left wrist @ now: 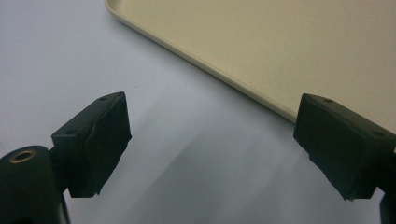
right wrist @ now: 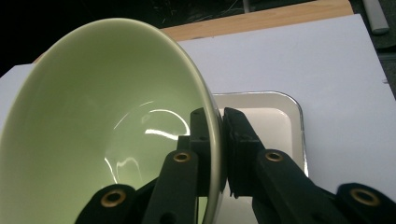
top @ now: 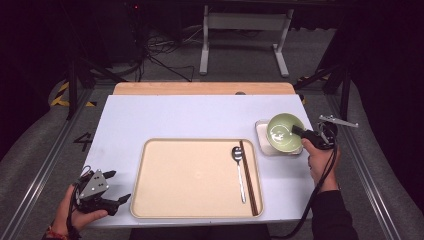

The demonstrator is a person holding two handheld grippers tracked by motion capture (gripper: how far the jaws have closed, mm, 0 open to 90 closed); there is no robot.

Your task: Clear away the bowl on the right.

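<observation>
Right tool clamped on the rim of a pale green bowl, one jaw inside the wall and one outside, pads pressed tight to the ceramic. Bowl held tilted, mouth turned toward the tray side, over a small white rectangular dish (not possible to tell whether the bowl's base touched the dish). From above, same grip seen at the right edge of the surface: right tool on the bowl, dish showing beneath it, just beside the beige tray. On the tray's right part, a metal spoon and a pair of dark chopsticks laid side by side, the rest of the tray bare.

Left tool spread wide and gripping nothing, parked low by the tray's near left corner, also seen from above.

Judged as the lift-and-carry step: bowl picked off the dish, bound most likely for the open middle of the tray. Next move called for a level-out of the bowl, a steady pinch on that thin slippery rim, then a short carry leftward, well clear of spoon and chopsticks, before set-down.
</observation>
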